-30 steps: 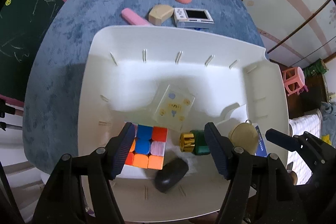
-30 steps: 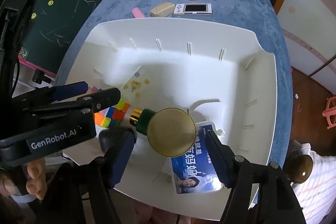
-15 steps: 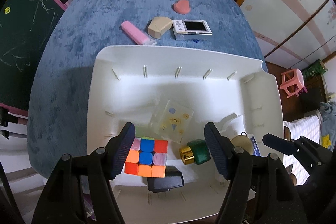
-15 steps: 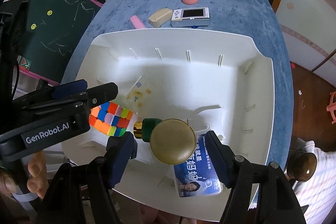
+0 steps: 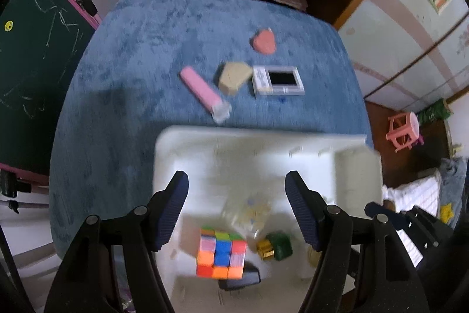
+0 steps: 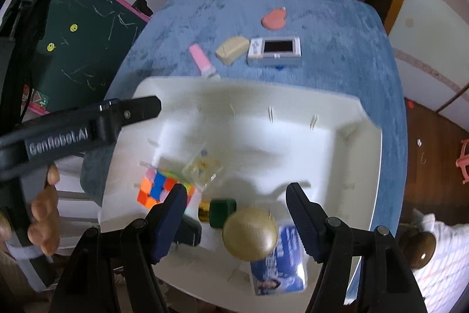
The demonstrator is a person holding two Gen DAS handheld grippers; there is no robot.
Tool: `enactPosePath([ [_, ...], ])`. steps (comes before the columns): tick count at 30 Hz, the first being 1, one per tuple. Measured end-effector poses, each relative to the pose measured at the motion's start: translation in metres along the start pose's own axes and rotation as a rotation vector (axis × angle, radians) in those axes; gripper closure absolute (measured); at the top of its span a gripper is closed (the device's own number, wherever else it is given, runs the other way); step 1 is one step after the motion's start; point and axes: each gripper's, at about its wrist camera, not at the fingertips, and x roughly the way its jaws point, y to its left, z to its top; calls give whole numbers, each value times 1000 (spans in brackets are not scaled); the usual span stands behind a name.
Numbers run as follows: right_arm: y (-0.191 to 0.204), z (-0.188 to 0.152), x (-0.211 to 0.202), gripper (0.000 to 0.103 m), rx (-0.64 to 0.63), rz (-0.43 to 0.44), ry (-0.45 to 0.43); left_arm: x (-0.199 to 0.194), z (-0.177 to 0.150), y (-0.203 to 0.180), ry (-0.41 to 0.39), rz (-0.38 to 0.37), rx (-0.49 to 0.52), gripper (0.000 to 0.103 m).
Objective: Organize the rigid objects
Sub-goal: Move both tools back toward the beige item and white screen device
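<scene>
Change since half a second ago: both views sit higher and further back, so the white tray (image 5: 263, 148) fills less of each, more blue tabletop (image 5: 123, 72) shows, and the contents are motion-blurred

Left tongs (image 5: 237, 207): open, empty, above the tray's near half
Right tongs (image 6: 236, 217): open, empty, over the tray's near edge

Tray: white moulded plastic, ribbed walls. Holds a cube (image 5: 221, 255) of bright square tiles, a clear flat box (image 6: 202, 166) with yellow print, a green block (image 6: 222, 211) with a gold cap, a black item (image 5: 239, 279), a domed brass disc (image 6: 249, 233), a glossy blue packet (image 6: 278, 266)

Tabletop, beyond the tray: pink bar (image 5: 203, 91), tan wedge (image 5: 234, 77), white screened device (image 5: 277, 79), coral heart shape (image 5: 263, 41), on plush blue fabric
</scene>
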Motion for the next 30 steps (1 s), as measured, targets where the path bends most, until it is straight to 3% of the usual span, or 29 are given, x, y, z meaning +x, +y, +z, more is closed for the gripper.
enactPosePath([
  [3,0,26,-4,31,-23,-20,-15,-5,29,6,-14,-8,-31,31],
  [6,-4,57,-7,21,-22,-46,-41,-5,60,11,-22,-7,-55,31],
  [8,-10,79,-5,21,-13,-59,-46,-2,79,13,-13,-29,-73,31],
  [12,-23,121,12,21,22,-75,-17,19,115,18,37,-57,-116,29],
  [16,-37,156,40,21,70,-98,23,53,138,17,111,-34,-125,29],
  [22,-67,173,81,21,311,-6,96,106,157,16,203,13,-27,29],
  [30,-103,163,120,21,664,70,141,134,158,26,274,25,145,29],
])
